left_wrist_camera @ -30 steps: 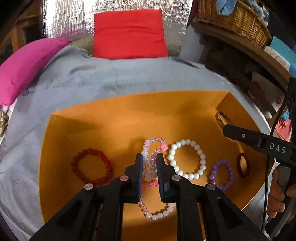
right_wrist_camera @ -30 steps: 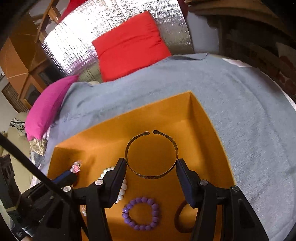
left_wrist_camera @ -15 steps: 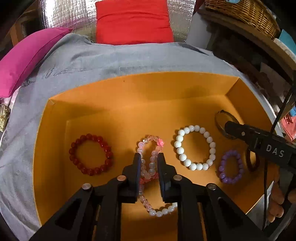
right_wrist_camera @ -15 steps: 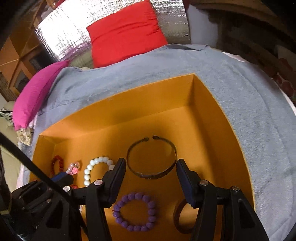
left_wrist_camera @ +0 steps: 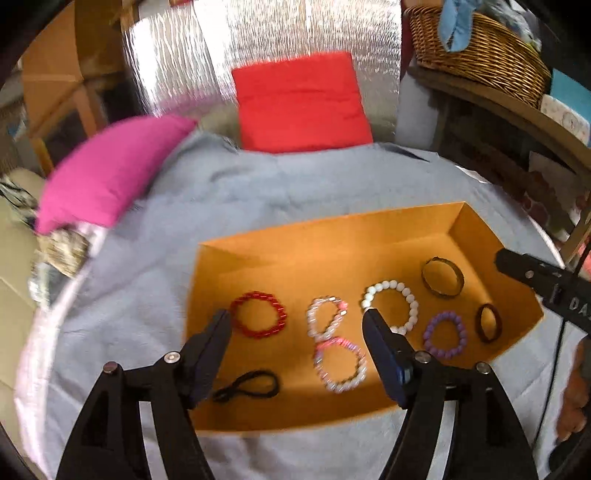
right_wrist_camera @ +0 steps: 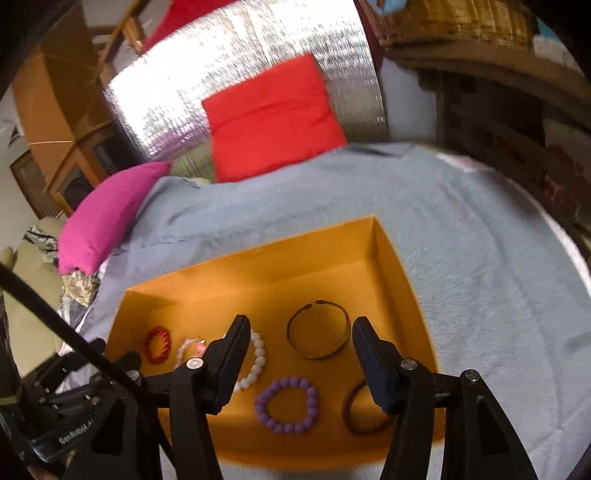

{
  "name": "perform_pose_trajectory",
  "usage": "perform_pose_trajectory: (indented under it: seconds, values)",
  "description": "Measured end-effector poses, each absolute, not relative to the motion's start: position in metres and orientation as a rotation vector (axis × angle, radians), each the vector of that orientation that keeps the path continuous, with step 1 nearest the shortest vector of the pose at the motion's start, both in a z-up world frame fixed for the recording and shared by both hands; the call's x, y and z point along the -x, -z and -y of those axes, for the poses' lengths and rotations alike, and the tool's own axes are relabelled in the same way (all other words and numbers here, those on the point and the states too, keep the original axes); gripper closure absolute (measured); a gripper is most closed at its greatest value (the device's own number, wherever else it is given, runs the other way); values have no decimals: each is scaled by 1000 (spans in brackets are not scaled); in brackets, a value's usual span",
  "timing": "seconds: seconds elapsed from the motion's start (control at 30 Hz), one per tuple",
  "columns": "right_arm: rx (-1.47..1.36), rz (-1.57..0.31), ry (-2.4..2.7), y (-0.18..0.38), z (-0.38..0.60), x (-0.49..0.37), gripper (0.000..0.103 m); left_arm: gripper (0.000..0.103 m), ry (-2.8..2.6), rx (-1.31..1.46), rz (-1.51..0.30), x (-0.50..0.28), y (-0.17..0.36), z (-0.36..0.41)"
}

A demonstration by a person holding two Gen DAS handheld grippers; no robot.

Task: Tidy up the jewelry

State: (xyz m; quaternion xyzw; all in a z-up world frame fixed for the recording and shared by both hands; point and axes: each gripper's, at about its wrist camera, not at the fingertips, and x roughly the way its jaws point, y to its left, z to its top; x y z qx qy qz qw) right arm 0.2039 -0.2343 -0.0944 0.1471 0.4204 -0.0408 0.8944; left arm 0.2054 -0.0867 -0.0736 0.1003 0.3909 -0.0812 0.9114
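Note:
An orange box [left_wrist_camera: 332, 229] lies on a grey cloth and holds several bracelets: a red bead one [left_wrist_camera: 258, 314], a long pink and clear one [left_wrist_camera: 332, 343] in a figure eight, a white bead one [left_wrist_camera: 391, 306], a purple one [left_wrist_camera: 445, 334], a metal cuff [left_wrist_camera: 442, 277], a dark brown ring [left_wrist_camera: 488, 322] and a black cord [left_wrist_camera: 247, 386]. My left gripper [left_wrist_camera: 297, 321] is open and empty, raised above the box. My right gripper [right_wrist_camera: 301, 332] is open and empty above the cuff [right_wrist_camera: 318, 330] and the purple bracelet [right_wrist_camera: 287, 405].
A red cushion [left_wrist_camera: 301, 101] and a pink cushion [left_wrist_camera: 110, 177] lie at the far end of the grey cloth [left_wrist_camera: 277, 184] before a silver foil sheet [left_wrist_camera: 266, 33]. A wicker basket [left_wrist_camera: 476, 44] sits on a shelf to the right.
My left gripper has opened, let go of the pink and clear bracelet and pulled back up out of the box. My right gripper has also drawn back, still open.

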Motion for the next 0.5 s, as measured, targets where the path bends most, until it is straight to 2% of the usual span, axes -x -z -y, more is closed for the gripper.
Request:
perform_pose_trajectory:
  seconds: [0.27,0.37,0.5]
  values:
    - [-232,-803,59,58,217,-135,41,25,74,-150,-710,-142,42,55]
    - [-213,-780,43,47,207,-97,41,16,15,-112,-666,-108,36,37]
    - [-171,-756,15,34,190,-59,42,15,-21,-112,-594,-72,31,26]
